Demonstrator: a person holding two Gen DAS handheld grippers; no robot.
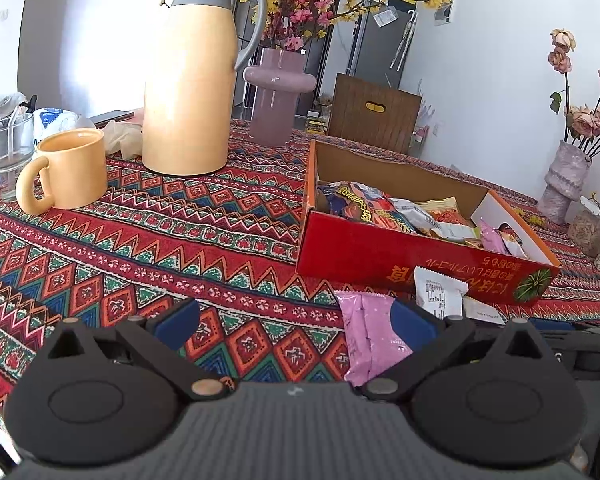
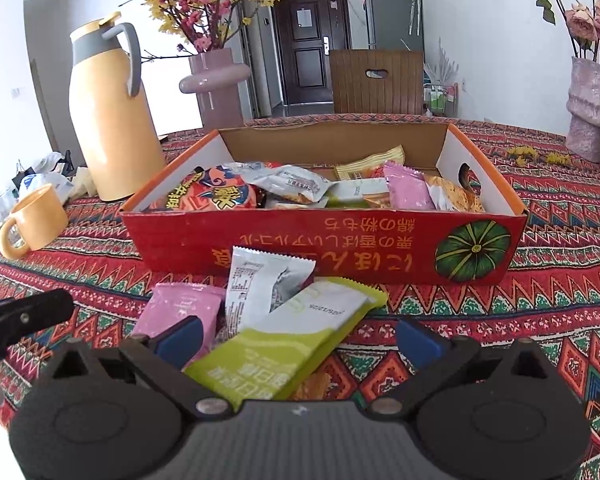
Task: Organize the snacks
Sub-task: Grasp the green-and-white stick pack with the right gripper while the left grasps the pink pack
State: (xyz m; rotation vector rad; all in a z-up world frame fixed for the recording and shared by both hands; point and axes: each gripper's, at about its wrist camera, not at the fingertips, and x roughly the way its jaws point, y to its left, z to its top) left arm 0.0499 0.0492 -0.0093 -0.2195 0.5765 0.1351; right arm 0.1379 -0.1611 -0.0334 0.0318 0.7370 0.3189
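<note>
A red cardboard box [image 2: 340, 244] [image 1: 360, 252] holds several snack packets on the patterned tablecloth. In front of it lie three loose packets: a pink one [image 2: 180, 310] [image 1: 366, 332], a white one [image 2: 260, 284] [image 1: 438, 292] and a green-and-white bar [image 2: 284, 340]. My right gripper [image 2: 298, 338] is open above the table, the green bar lying between its blue pads without being pinched. My left gripper [image 1: 296, 326] is open too, over bare cloth, its right pad [image 1: 410, 330] overlapping the pink packet. Part of the left gripper [image 2: 24, 316] shows at the right wrist view's left edge.
A tall yellow thermos [image 1: 190, 80] and a yellow mug [image 1: 70, 170] stand left of the box, with a glass [image 1: 8, 152] farther left. A mauve vase of flowers [image 1: 278, 96] and a wooden chair back [image 1: 374, 112] are behind. Another vase [image 2: 588, 108] stands at the far right.
</note>
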